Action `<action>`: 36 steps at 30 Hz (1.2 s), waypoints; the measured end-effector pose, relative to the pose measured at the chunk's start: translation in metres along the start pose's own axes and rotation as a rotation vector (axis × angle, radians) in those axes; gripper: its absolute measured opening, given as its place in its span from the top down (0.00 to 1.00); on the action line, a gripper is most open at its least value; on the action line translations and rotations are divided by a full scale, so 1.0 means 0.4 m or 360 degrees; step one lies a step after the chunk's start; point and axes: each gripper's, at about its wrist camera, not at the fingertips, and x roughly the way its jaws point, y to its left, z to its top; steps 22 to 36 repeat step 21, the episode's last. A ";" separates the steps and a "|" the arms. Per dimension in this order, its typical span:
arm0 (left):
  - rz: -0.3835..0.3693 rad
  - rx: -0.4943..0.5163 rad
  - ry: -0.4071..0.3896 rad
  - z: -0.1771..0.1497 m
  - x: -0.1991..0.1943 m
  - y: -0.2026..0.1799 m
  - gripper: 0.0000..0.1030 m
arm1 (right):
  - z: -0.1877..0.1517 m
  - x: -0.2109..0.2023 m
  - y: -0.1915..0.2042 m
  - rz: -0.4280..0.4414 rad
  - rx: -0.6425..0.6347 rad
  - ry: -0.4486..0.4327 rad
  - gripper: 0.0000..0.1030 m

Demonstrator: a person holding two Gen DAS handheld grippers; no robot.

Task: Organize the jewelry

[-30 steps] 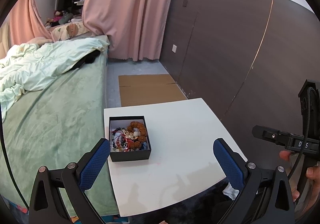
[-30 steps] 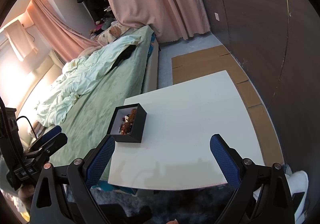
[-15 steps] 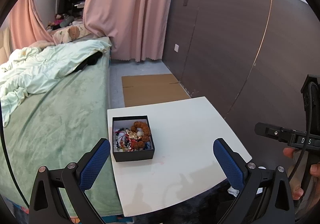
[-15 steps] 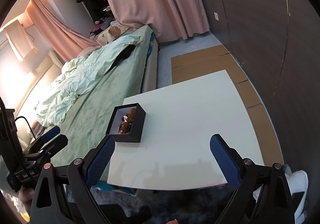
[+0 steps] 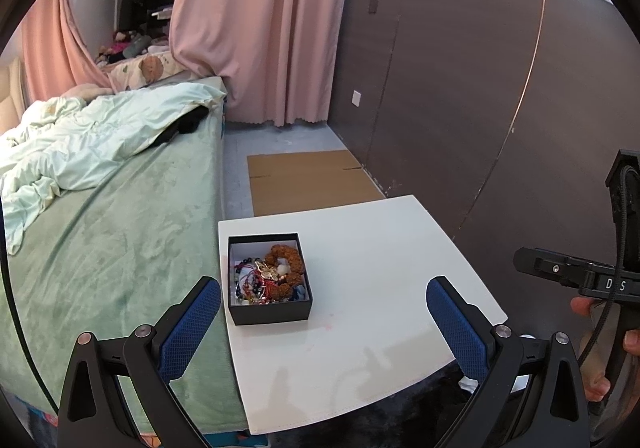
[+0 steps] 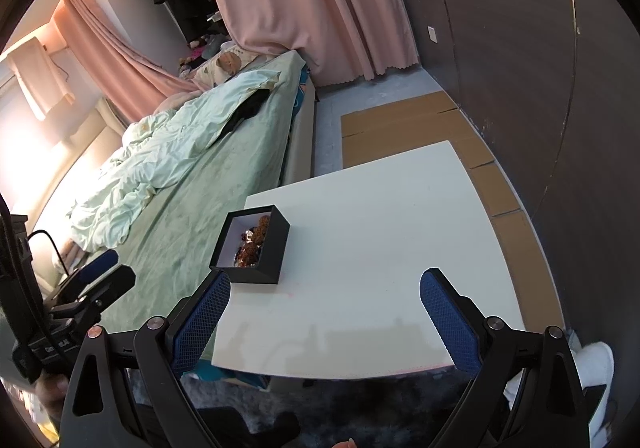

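A black open box sits near the left edge of a white table. It holds a tangle of jewelry: brown bead bracelets, red cords, dark beads. The box also shows in the right wrist view. My left gripper is open and empty, held above the table's near edge, short of the box. My right gripper is open and empty, over the near part of the table, right of the box. The right gripper's body shows at the right edge of the left wrist view.
A bed with a green cover and a pale duvet adjoins the table's left side. Flat cardboard lies on the floor behind the table. A dark panelled wall runs on the right. Pink curtains hang behind.
The left gripper has shifted slightly, so the box and table sit a little further right and lower in its view. The right view is nearly unchanged. Both grippers stay open.
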 end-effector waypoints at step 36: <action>0.0017 -0.0021 0.0007 -0.009 0.004 0.023 0.00 | 0.016 0.029 -0.009 -0.0032 0.0019 0.0014 0.07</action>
